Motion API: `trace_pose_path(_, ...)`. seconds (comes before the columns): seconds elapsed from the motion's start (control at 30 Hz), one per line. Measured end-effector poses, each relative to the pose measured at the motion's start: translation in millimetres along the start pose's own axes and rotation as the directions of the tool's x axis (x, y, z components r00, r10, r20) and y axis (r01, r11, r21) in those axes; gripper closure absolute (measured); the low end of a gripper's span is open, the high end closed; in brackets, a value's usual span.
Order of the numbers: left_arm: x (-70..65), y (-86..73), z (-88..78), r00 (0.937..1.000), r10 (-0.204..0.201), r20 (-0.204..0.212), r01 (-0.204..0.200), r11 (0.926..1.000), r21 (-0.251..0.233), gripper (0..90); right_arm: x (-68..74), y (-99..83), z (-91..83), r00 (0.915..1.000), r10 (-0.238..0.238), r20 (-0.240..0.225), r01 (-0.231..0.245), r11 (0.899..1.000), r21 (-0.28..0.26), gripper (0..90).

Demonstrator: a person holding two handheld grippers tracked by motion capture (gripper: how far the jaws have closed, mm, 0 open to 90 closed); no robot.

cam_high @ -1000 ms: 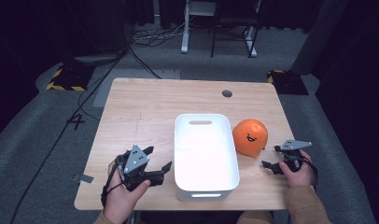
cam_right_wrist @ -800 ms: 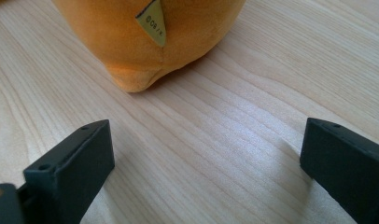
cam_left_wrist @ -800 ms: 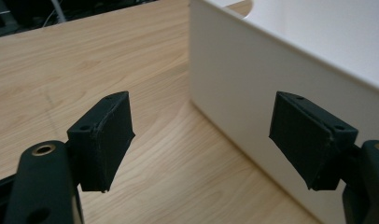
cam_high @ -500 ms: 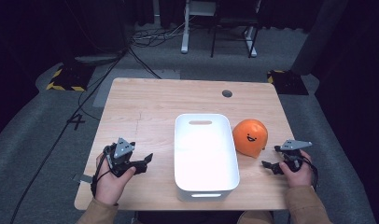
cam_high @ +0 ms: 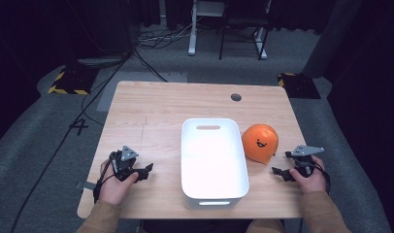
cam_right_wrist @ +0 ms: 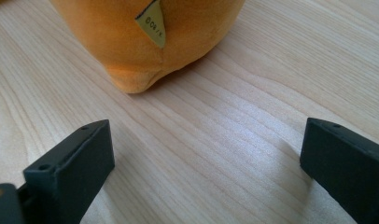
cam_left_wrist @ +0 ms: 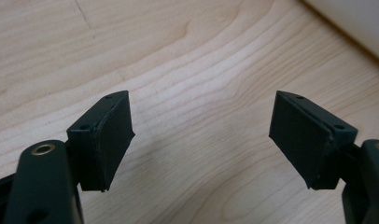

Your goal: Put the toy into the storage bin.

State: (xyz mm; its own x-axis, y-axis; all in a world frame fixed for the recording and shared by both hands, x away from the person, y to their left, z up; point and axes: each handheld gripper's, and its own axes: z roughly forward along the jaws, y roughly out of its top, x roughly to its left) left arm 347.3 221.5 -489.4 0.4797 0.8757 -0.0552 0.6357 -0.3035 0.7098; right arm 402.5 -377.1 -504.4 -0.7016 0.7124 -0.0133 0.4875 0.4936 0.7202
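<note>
High view: both tools, left (cam_high: 145,171) and right (cam_high: 278,171), rest gaping on the tabletop (cam_high: 156,111); likely next, right grasps the orange plush (cam_high: 259,141) at its 11 o'clock.

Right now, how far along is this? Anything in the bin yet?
Nothing done: the white bin looks empty and the orange plush toy sits on the table beside it. Nothing in hand: the left gripper and right gripper are open and empty. Presumably the toy still needs grasping and placing.
</note>
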Motion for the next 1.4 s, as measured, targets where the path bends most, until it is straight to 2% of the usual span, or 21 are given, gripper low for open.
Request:
trace_pose_path(0.2, 7.9, -7.5, 6.2, 0.9994, 0.033, -0.011, -0.032, 0.9982, 0.05, 21.1, -0.2, 0.0, -0.1, 1.0, -0.003, -0.003, 0.003, 1.0, 0.001, 3.1)
trace_pose_path(0.23, 10.6, -8.8, 6.7, 0.9988, 0.049, 0.003, -0.049, 0.9977, 0.048, 20.0, -0.2, 0.0, -0.1, 1.0, -0.003, -0.003, 0.003, 1.0, 0.0, 3.1)
trace_pose_path(0.3, 13.9, -10.6, 6.6, 0.9994, 0.035, 0.007, -0.035, 0.9989, 0.03, 18.4, -0.1, 0.0, -0.1, 1.0, -0.003, -0.003, 0.003, 1.0, 0.0, 3.1)
trace_pose_path(0.37, 16.6, -11.5, 5.7, 0.9993, 0.038, -0.004, -0.038, 0.9987, 0.033, 17.9, -0.2, 0.0, -0.1, 1.0, -0.003, -0.003, 0.003, 1.0, 0.0, 3.1)
trace_pose_path(0.47, 19.9, -12.2, 5.0, 0.9993, 0.035, 0.01, -0.036, 0.9986, 0.04, 15.5, -0.2, 0.0, -0.1, 1.0, -0.003, -0.003, 0.003, 1.0, 0.0, 3.1)
trace_pose_path(0.5, 22.9, -12.6, 3.8, 0.9991, 0.041, -0.002, -0.041, 0.9982, 0.042, 15.5, -0.2, 0.0, -0.1, 1.0, -0.003, -0.003, 0.003, 1.0, 0.0, 3.1)
trace_pose_path(0.53, 24.5, -13.2, 3.7, 0.9996, 0.026, -0.012, -0.026, 0.9991, 0.035, 15.4, -0.2, 0.0, -0.1, 1.0, -0.003, -0.003, 0.003, 1.0, 0.0, 3.1)
trace_pose_path(0.7, 24.7, -12.4, 4.7, 0.9998, 0.015, -0.016, -0.014, 0.9992, 0.038, 14.4, -0.2, 0.0, -0.1, 1.0, -0.002, -0.003, 0.002, 1.0, 0.0, 3.1)
trace_pose_path(0.93, 27.0, -11.0, 5.6, 0.9996, 0.021, -0.018, -0.02, 0.999, 0.04, 14.0, 0.0, 0.5, 0.2, 1.0, 0.004, 0.003, -0.004, 1.0, 0.0, 3.6)
trace_pose_path(1.0, 27.1, -10.6, 6.3, 0.9996, 0.021, -0.018, -0.02, 0.999, 0.04, 13.6, 1.3, 0.6, -0.3, 0.9998, 0.019, 0.009, -0.019, 1.0, -0.01, 9.8)
trace_pose_path(1.1, 27.4, -9.9, 7.4, 0.9996, 0.021, -0.017, -0.02, 0.9991, 0.038, 13.2, 3.5, 2.6, -2.9, 0.9993, 0.036, 0.014, -0.036, 0.999, -0.03, 29.1)
trace_pose_path(1.17, 28.0, -8.4, 8.6, 0.9996, 0.025, -0.012, -0.024, 0.9987, 0.045, 12.3, 4.1, 6.4, -6.1, 0.9993, 0.036, -0.004, -0.036, 0.999, -0.021, 28.0)
trace_pose_path(1.23, 28.9, -6.8, 9.2, 0.9994, 0.034, -0.001, -0.034, 0.9977, 0.059, 10.8, 6.5, 10.7, -9.9, 0.9992, 0.041, 0.0, -0.041, 0.998, -0.04, 28.0)
trace_pose_path(1.3, 29.0, -6.3, 9.6, 0.9993, 0.037, -0.005, -0.037, 0.9976, 0.059, 9.9, 7.6, 14.8, -15.1, 0.9996, 0.028, 0.003, -0.028, 0.999, -0.025, 28.0)
trace_pose_path(1.4, 28.5, -6.1, 9.9, 0.9995, 0.031, -0.006, -0.031, 0.9978, 0.059, 9.6, 10.4, 19.7, -22.4, 0.9994, 0.036, -0.005, -0.036, 0.999, -0.02, 29.8)
